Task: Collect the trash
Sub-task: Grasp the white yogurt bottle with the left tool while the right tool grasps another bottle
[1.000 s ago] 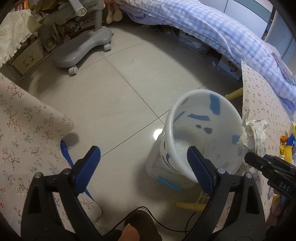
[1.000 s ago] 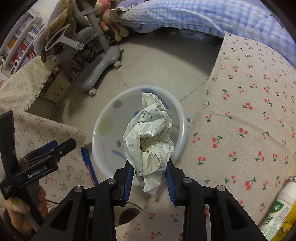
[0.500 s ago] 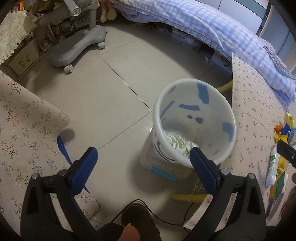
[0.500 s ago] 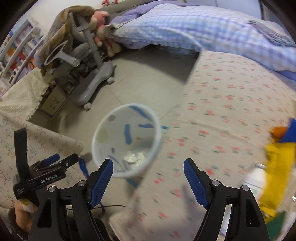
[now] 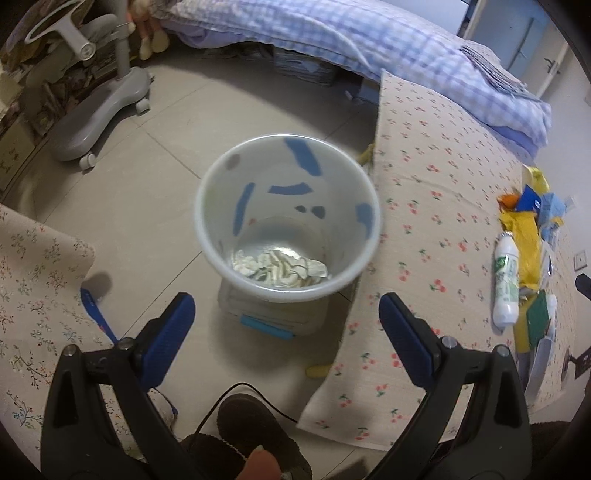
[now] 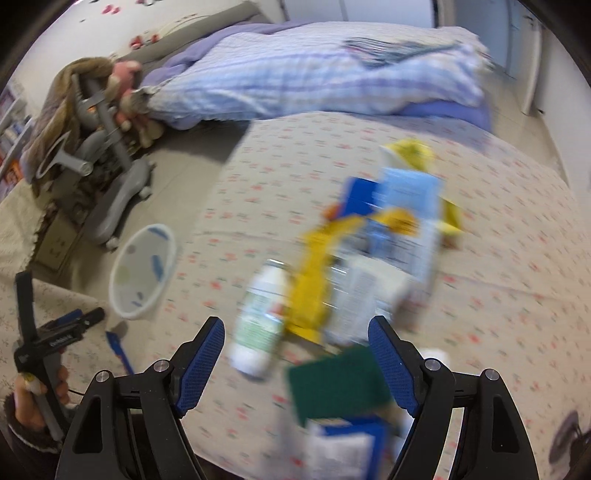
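Observation:
A white bin [image 5: 236, 173] with blue marks stands on the floor beside the table; it also shows in the right wrist view [image 6: 142, 273]. Crumpled paper [image 5: 280, 267] lies at its bottom. My left gripper [image 5: 286, 332] is open and empty just above and in front of the bin. My right gripper [image 6: 295, 354] is open and empty over the table's trash pile: a white bottle [image 6: 260, 325], yellow wrapper [image 6: 314, 288], blue-white packets [image 6: 402, 206] and a green sponge [image 6: 336, 384]. That view is blurred. The bottle [image 5: 508, 280] and wrappers [image 5: 524, 236] show at the left view's right edge.
A table with cherry-print cloth [image 5: 436, 206] stands right of the bin. A floral-cloth surface [image 5: 33, 295] is at left. A grey chair base [image 5: 99, 114] and a bed with checked quilt [image 5: 332, 33] lie beyond. A cable [image 5: 221, 398] runs by my foot.
My right gripper let the crumpled paper drop into the bin, opened, and swung right over the table's trash pile. My left gripper moved right and closer over the bin.

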Demonstrator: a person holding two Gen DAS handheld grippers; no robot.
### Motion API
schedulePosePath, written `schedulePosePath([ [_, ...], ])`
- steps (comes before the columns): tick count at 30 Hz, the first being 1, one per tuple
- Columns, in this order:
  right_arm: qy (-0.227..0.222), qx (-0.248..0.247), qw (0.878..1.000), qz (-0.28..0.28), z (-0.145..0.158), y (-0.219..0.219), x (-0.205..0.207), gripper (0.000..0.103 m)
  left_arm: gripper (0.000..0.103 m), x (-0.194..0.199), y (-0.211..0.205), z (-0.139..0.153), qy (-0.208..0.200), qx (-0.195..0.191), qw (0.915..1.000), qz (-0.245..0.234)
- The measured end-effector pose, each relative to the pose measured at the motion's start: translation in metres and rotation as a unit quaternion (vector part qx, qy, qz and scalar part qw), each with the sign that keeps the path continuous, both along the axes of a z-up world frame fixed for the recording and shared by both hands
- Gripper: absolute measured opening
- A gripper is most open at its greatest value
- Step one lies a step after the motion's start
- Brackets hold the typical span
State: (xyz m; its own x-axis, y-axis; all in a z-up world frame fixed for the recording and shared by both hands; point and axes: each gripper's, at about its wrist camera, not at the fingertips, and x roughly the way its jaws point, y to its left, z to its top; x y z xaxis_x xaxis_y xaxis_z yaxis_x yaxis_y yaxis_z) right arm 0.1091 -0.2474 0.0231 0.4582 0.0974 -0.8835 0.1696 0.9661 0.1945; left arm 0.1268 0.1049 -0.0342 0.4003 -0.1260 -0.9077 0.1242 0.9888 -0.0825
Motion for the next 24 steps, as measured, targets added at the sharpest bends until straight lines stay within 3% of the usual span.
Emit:
schedulePosePath([
  [12, 0.061, -0.001, 0.995, -0.075, -0.046, -0.091, -0.072, 0.082, 0.099, -0.010, -0.063, 0.003, 0.000, 0.008, 0.9983, -0.057],
  [24, 0.085, 0.029, 0.994, -0.062, -0.075, -0.092, -0.070, 0.082, 0.099, -0.016, -0.137, -0.005, 0.022, 0.007, 0.9937, -0.109],
])
